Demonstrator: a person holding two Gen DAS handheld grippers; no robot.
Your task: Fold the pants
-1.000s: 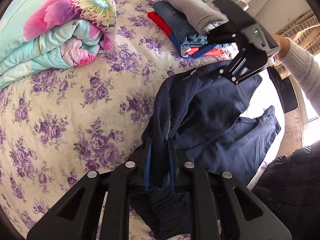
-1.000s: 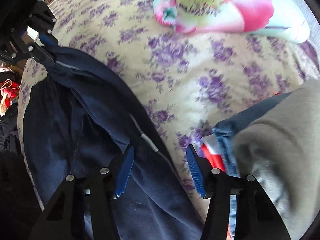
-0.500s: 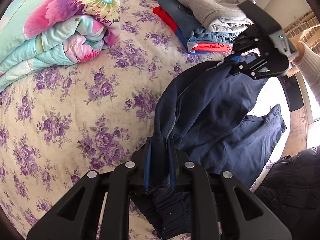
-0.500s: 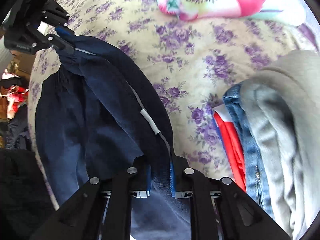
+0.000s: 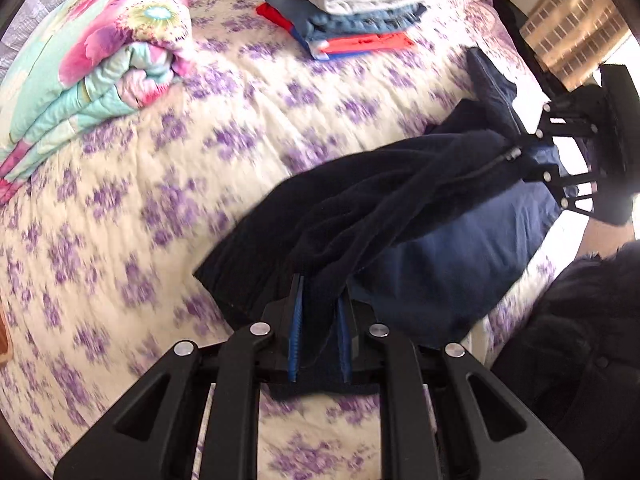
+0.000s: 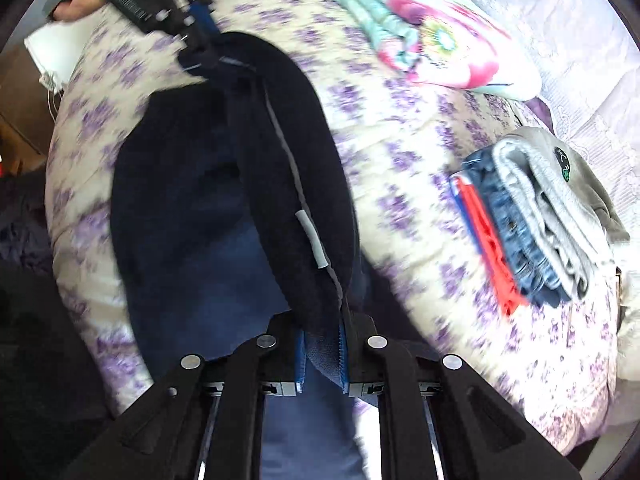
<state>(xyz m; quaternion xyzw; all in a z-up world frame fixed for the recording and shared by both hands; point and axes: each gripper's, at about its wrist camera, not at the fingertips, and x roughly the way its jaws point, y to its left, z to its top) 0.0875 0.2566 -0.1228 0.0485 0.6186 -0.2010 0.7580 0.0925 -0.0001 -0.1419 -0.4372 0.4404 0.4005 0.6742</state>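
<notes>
above the floral bedspread (image 5: 120, 208), left tongs (image 5: 319, 332) and right tongs (image 6: 322, 354) both clamped on navy pants (image 5: 400, 200).

A bed (image 5: 248, 92) with a cream cover printed with purple flowers carries everything. A folded floral quilt (image 5: 96, 64) lies near its head end. A stack of folded clothes (image 6: 532, 216) sits well apart from it. Dark blue pants (image 6: 224, 184) drape partly over the bed's side edge.

Both tongs, left (image 5: 319, 334) and right (image 6: 322, 354), seemingly clamped.
</notes>
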